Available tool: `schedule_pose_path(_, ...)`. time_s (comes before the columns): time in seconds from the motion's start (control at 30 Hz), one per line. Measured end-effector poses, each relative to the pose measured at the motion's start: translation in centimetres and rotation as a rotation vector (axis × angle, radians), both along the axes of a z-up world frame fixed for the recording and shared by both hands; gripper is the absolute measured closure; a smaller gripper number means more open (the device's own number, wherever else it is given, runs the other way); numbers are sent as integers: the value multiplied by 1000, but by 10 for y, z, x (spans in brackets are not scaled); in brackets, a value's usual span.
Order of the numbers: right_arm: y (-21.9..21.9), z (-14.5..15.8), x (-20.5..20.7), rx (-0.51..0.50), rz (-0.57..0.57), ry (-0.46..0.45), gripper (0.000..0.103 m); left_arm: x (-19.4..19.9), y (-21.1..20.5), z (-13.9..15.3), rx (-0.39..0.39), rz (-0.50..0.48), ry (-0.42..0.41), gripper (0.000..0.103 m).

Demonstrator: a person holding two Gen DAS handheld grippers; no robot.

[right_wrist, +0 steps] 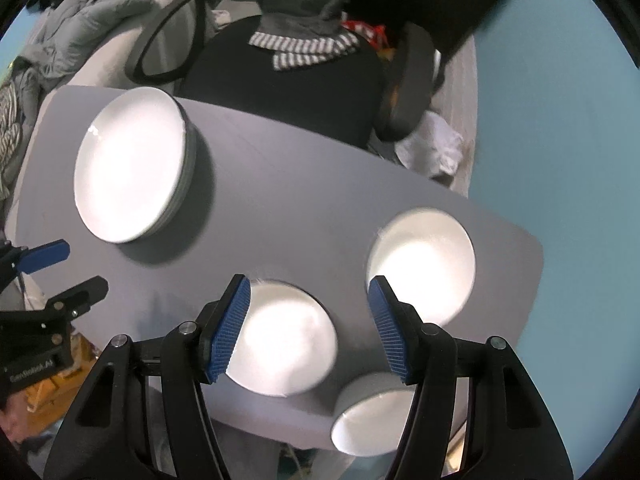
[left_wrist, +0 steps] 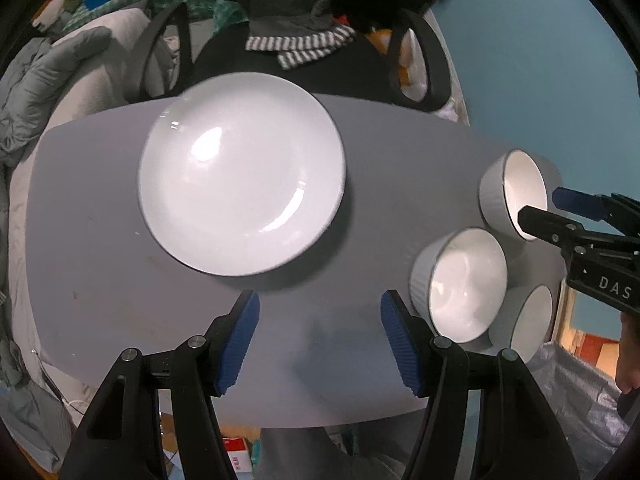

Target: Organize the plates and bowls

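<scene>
Seen from above, the left gripper (left_wrist: 320,344) has its blue fingers (left_wrist: 238,344) spread over bare grey table (left_wrist: 100,280), a stack of white plates (left_wrist: 242,174) just beyond their tips; the right gripper (right_wrist: 310,330) is spread too, empty, above three white bowls (right_wrist: 280,338)

Overhead glare, motion blur, fisheye warping

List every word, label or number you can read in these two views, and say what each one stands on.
"DAS": white letters on the right gripper, cut off by the picture's edge.
"GenRobot.AI", blurred, so an uncertain reading: on the left gripper.
Red and white box below the table: print too small to read.
Plates and bowls: no text.
</scene>
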State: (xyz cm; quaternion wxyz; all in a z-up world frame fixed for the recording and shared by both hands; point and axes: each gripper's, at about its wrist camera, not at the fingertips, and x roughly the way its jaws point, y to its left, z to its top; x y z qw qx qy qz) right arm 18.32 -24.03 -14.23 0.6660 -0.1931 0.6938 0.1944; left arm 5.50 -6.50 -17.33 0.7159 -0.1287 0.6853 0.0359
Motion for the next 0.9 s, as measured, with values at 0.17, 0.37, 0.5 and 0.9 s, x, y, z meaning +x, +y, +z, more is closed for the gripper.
schedule_pose_path(0.17, -30, -5, -7, 6, -48, 26, 42, 0, -23, -5, -13, -24, 17, 38)
schedule_pose_path(0.37, -56, -20, -19, 32, -113, 69, 42, 1, -43, -17, -30, -42, 47, 37)
schedule_pose_path(0.5, -69, -32, -26, 61, -158, 91, 42, 2, -55, -30, -35, -48, 65, 37)
schedule_pose_path(0.9, -82, -72, -35, 103, -238, 140, 42, 13, -79, -68, -14, -65, 129, 37)
